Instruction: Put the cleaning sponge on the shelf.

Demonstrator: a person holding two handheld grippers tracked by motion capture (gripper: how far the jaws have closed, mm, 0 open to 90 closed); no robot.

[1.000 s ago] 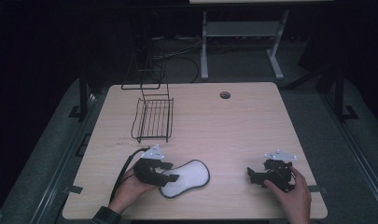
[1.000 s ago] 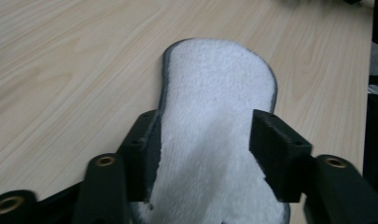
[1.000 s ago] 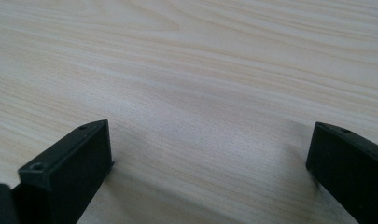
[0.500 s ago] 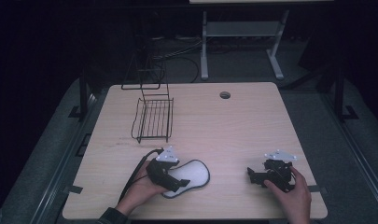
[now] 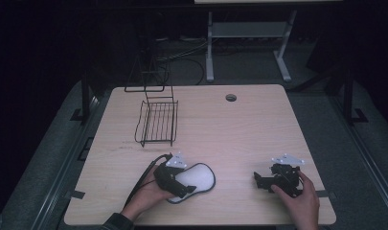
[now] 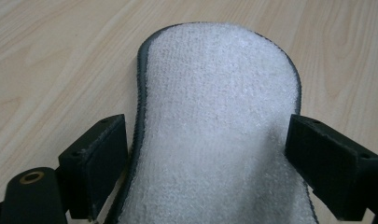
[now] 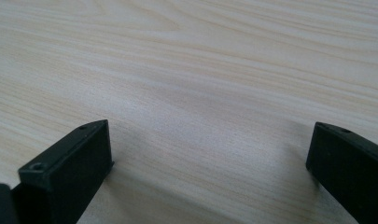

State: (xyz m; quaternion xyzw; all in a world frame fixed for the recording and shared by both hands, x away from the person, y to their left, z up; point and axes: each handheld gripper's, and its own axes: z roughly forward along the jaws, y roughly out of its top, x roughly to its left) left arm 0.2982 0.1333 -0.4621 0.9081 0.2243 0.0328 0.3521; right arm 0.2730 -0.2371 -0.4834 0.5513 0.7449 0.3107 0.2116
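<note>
Fingers [image 6: 100, 163] of the left gripper [image 5: 175, 181] have just been opening and stand wide astride the white insole [image 6: 219, 121], not pressing it; it lies flat at the counter's [image 5: 239, 129] six o'clock edge. Right gripper [image 5: 263, 182], at four o'clock, gapes wide over bare wood.

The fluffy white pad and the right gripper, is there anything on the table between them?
No. In the high view, just bare wooden table lies between the pad and the right gripper.
</note>
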